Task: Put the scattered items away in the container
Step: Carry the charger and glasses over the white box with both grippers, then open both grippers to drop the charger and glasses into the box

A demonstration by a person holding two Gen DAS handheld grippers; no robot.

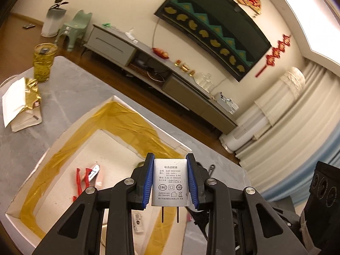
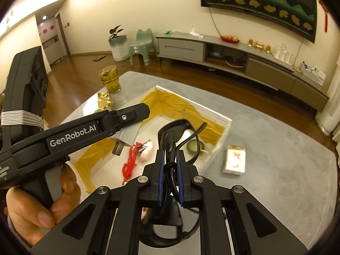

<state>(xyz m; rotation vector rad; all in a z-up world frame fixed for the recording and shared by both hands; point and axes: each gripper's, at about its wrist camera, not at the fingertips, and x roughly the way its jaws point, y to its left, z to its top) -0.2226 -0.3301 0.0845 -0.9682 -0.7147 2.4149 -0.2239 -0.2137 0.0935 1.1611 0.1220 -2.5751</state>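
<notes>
The left tool point(image 1: 170, 180) is clenched on a white power adapter point(image 1: 170, 182), blue pads pressed against its two narrow sides. The adapter's long axis runs along the fingers, printed face up toward the camera, its two prongs pointing back at 6 o'clock toward the tool body. It hangs over the open white box point(image 1: 12, 218) with gold tape lining, above the near right part of the box floor. In the right wrist view the same adapter point(image 2: 127, 136) shows above the box point(image 2: 221, 140), prongs slanting down toward 7 o'clock.

The right tool point(image 2: 170, 165) is clamped on black glasses point(image 2: 176, 136), frame running lengthwise between the pads, one temple arm reaching toward 1 o'clock. A red cord point(image 2: 129, 163) lies on the box floor. A small gold-and-white packet point(image 2: 234, 159) sits on the grey desk point(image 2: 276, 148), just outside the box at 3 o'clock.
</notes>
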